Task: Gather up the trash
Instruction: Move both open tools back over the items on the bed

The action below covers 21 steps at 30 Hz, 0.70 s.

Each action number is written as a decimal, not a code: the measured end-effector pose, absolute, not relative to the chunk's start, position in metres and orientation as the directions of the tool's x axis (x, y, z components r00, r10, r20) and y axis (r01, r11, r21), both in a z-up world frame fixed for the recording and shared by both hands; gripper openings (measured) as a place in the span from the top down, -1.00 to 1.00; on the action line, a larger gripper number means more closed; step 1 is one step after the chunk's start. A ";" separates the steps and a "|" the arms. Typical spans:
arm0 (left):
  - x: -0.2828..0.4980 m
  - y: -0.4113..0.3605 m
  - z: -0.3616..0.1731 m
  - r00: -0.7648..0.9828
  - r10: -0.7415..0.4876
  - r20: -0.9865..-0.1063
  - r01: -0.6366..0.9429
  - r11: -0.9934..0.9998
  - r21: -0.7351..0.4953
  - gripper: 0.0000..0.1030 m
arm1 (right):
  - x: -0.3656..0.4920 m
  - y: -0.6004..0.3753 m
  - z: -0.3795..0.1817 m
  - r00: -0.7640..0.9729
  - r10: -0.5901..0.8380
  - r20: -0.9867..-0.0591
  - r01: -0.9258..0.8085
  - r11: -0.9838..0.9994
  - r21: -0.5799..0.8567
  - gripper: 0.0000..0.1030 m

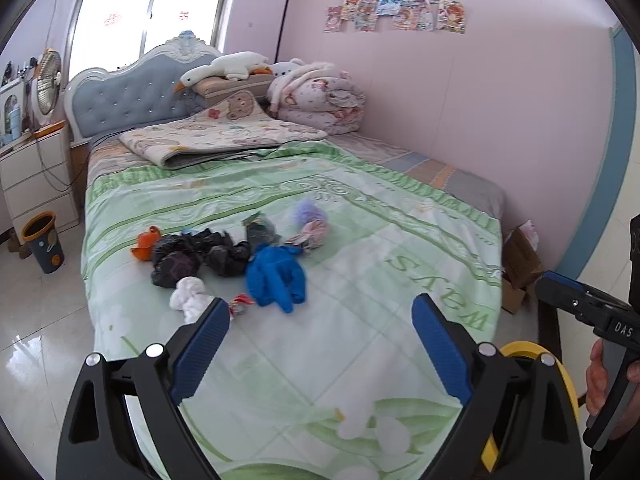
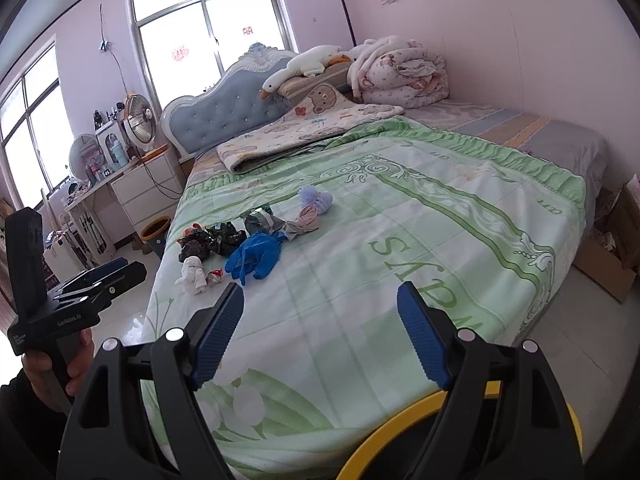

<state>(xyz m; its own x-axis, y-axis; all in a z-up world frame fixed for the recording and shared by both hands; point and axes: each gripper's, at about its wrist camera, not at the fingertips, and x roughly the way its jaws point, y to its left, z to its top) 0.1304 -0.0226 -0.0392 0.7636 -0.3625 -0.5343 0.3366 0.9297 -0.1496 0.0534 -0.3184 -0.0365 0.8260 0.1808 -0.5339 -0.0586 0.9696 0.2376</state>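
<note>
Both of our grippers are spread wide with nothing between the blue pads. The left gripper hangs over the foot end of the bed, and the right gripper does the same a bit further over, above the same green quilt. From the left wrist view the right one pokes in at the edge, with a hand wrapped round its handle. From the right wrist view it's the mirror: the left gripper sits off to the side, held by a hand in a dark sleeve.

Right under the right gripper, at the foot of the bed, there's a yellow rim of something round; can't tell what it is exactly.

The trash is in a loose cluster on the quilt, ahead of both grippers and toward the window side of the bed. Nearest us is a white crumpled tissue, and just beside it a small red and white wrapper. Next to those is a blue glove. Behind them is a crumpled black plastic bag, with an orange scrap touching its far side. Further back there's a grey-green wrapper, a pinkish crumpled bit and a fluffy purple thing.

On the floor beside the bed, near the white drawers, stands a dark bin with an orange rim.
</note>
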 end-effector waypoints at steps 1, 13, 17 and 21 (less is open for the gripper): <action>0.133 -0.018 -0.042 0.765 -0.353 -0.539 0.327 0.934 -0.147 -0.73 | 0.060 -0.315 -0.038 0.821 0.191 -0.538 -0.067 0.968 0.242 -0.47; 0.180 0.026 -0.080 0.755 -0.251 -0.606 0.201 0.968 -0.151 -0.73 | 0.135 -0.273 -0.057 0.769 0.259 -0.584 -0.137 0.960 0.246 -0.47; 0.194 0.035 -0.092 0.746 -0.231 -0.625 0.174 0.973 -0.153 -0.73 | 0.161 -0.260 -0.067 0.751 0.271 -0.602 -0.151 0.958 0.244 -0.47; 0.208 0.044 -0.103 0.739 -0.215 -0.639 0.151 0.976 -0.154 -0.73 | 0.187 -0.248 -0.079 0.729 0.283 -0.624 -0.167 0.957 0.239 -0.47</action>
